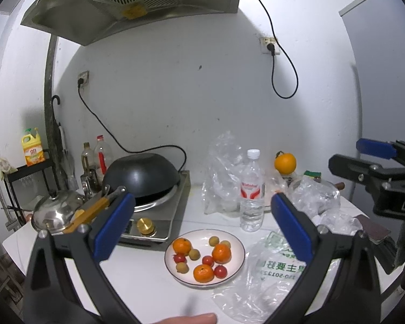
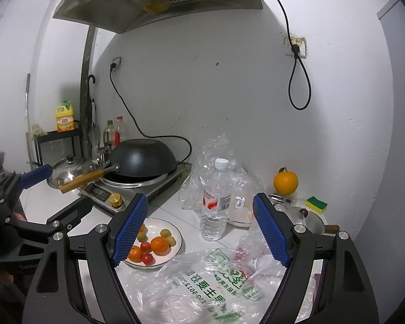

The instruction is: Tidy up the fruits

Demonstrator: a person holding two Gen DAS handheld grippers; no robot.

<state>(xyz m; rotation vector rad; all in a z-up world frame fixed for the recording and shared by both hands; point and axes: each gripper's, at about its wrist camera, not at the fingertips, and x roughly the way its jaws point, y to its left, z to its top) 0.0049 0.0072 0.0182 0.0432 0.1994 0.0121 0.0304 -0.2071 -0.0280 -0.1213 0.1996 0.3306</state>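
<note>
The fruit sits together on a white plate [image 1: 237, 245] on the desk [image 1: 148, 270]: three small oranges, a few red cherry tomatoes and several pale round fruits, none of them held. In the left wrist view the plate lies low and centre in the frame, straight ahead of the left gripper [image 1: 202, 226] and just below the gap between its blue fingers [image 1: 113, 229], which stand wide apart with nothing between them. The nearest orange [image 1: 203, 273] is at the front edge of the plate, closest to that gripper. In the right wrist view the same plate [image 2: 176, 239] lies at lower left, partly hidden behind the left-hand finger [image 2: 129, 229] of the right gripper [image 2: 199, 229], so for that hand the fruit is off to the side, not ahead. Its fingers are also spread wide and empty; what lies straight before them is a clear water bottle [image 2: 216, 202] standing upright and, nearer, a crumpled plastic bag [image 2: 202, 283] with green printing, spread flat on the desk just right of the plate. A larger orange [image 2: 285, 182] perches at the right of the frame near the wall, well apart from the plate and nearer the right hand. By this layout, the left hand has the straight line to the plated fruit, while the right is better placed for the bag or the lone orange. The small fruits are round with no long axis, so finger angle matters little; they may roll.
</note>
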